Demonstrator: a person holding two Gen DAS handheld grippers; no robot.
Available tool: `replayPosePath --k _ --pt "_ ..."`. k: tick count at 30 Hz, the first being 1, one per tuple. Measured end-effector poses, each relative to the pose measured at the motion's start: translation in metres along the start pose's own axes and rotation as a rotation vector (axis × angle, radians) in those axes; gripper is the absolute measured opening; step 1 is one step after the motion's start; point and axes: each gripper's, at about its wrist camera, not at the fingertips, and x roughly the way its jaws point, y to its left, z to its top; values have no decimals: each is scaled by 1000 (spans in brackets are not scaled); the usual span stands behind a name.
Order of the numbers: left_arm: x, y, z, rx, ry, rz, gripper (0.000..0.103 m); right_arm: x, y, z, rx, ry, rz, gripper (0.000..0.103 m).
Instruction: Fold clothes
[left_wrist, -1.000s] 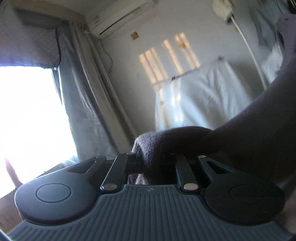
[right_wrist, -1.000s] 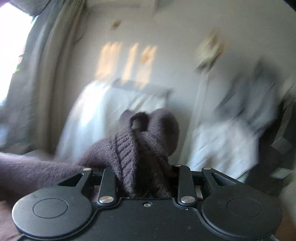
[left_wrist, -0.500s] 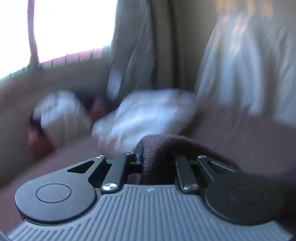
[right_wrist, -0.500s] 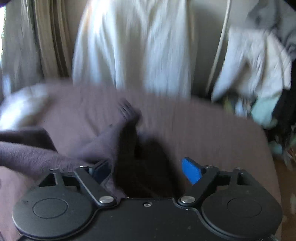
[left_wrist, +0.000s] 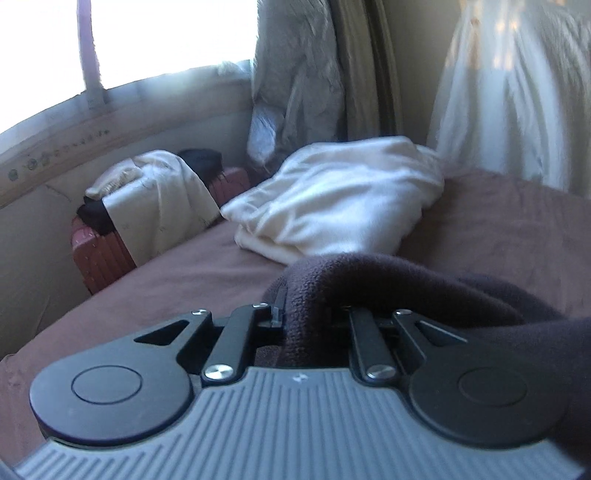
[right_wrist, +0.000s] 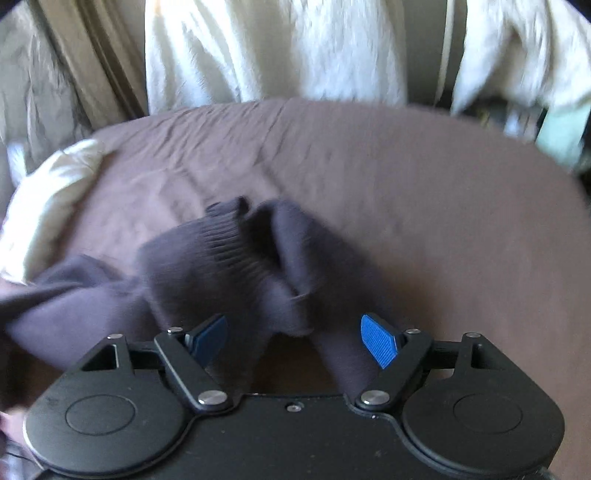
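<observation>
Basically early in the fold: my dark purple sweater is down on the brown bed but bunched, no clean fold showing yet. My left tool is clenched on a thick rolled edge of it; my right tool is released, blue pads wide, cloth lying loose between them and not pinched. Left to do, I'd say: spread it flat, fold sleeves and body. Sweater is soft fuzzy knit with a ribbed cuff or hem, floppy, lumpy. Bed sheet is smooth, lightly creased. A cream blanket, plush and heaped, sits at the far side.
</observation>
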Motion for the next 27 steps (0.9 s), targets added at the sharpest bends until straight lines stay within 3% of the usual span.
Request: replayPosePath --k 5,9,12,13,15,17,21,25,27 --pt "-38 34 25 -149 -159 -75 11 15 23 8 92 8 165 84" --pt "-52 28 37 -71 -220 -55 14 36 44 22 92 12 193 84" --pt "-11 0 31 148 77 -158 44 49 66 31 33 30 176 84" --pt "6 -7 25 196 190 -204 44 52 72 32 13 39 166 84" --pt "25 -7 9 156 265 -186 42 59 83 34 -23 54 145 84" --pt "35 -7 2 128 288 -168 42 64 86 33 -28 65 149 84" --pt "33 -5 9 98 233 -166 44 69 87 34 -6 76 163 84" --pt "28 -3 12 59 194 -199 45 78 92 42 -48 34 80 88" --pt "26 -2 13 82 180 -211 45 91 97 41 -131 35 32 90"
